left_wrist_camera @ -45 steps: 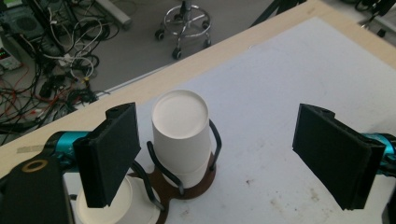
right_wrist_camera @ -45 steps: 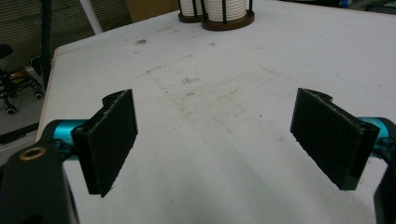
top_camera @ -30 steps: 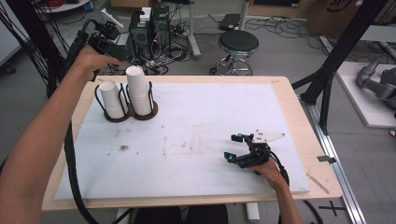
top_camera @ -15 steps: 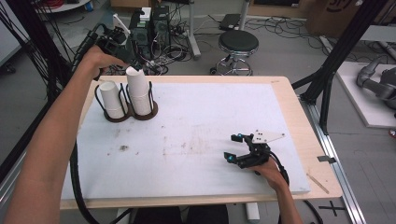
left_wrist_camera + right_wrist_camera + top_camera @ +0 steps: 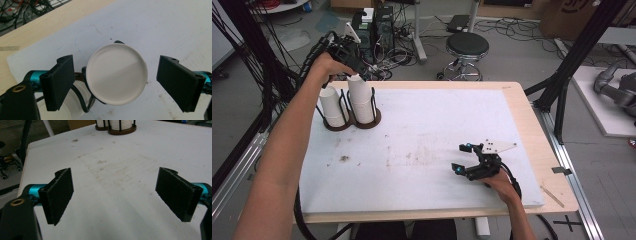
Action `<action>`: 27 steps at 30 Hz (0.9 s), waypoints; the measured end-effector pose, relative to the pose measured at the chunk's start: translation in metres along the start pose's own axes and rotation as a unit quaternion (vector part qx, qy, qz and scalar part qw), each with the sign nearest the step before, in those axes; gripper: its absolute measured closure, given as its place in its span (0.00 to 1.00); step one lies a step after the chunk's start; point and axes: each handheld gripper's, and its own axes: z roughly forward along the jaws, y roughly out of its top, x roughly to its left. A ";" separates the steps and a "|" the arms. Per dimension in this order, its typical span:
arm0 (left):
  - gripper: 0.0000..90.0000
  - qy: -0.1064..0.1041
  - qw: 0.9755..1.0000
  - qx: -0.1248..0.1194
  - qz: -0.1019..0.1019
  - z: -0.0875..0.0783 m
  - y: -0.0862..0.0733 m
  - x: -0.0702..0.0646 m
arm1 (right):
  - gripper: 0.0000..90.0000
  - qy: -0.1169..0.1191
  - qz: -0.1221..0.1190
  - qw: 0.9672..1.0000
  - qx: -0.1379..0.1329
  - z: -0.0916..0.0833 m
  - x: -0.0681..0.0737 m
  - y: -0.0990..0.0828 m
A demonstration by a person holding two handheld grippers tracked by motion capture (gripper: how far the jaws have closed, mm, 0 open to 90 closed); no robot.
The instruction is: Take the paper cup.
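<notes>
A: White foam sheet first, at the near edge, where the right gripper (image 5: 468, 159) lies low on the table (image 5: 522, 105) with its jaws spread wide and nothing between them. I'd say it is waiting its turn.

B: And the room around it?

A: Plenty. The middle of the sheet is bare apart from some smudges, and the right gripper sits well in from the near and right edges. A sweep toward the far left corner has nothing in the way.

B: What is over there?

A: Two stacks of white paper cups, upside down, in a dark wire holder (image 5: 353, 120) near the far left edge. The taller stack (image 5: 359, 97) is the one being gone for. The left gripper (image 5: 354, 67) hangs above it, and in the left gripper view the top cup's round base (image 5: 116, 74) sits between the pads (image 5: 61, 81), both clear of it. So open, straddling, no grip yet.

B: Progress, then?

A: Early, by my reading: no cup stands out on the sheet. Lifting has to be straight up, since the shorter stack (image 5: 332, 105) and the wire uprights crowd close.
</notes>
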 end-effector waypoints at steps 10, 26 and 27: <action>0.19 -0.004 1.000 0.013 -0.007 0.006 -0.001 0.001 | 0.17 0.000 0.000 1.000 0.000 0.000 0.000 0.000; 0.27 -0.006 0.999 0.031 -0.007 0.017 0.002 0.003 | 0.17 -0.001 0.004 1.000 -0.001 0.000 -0.001 0.000; 0.27 -0.008 1.000 0.028 -0.008 0.018 0.002 0.002 | 0.17 -0.001 0.004 1.000 -0.001 0.000 -0.001 0.000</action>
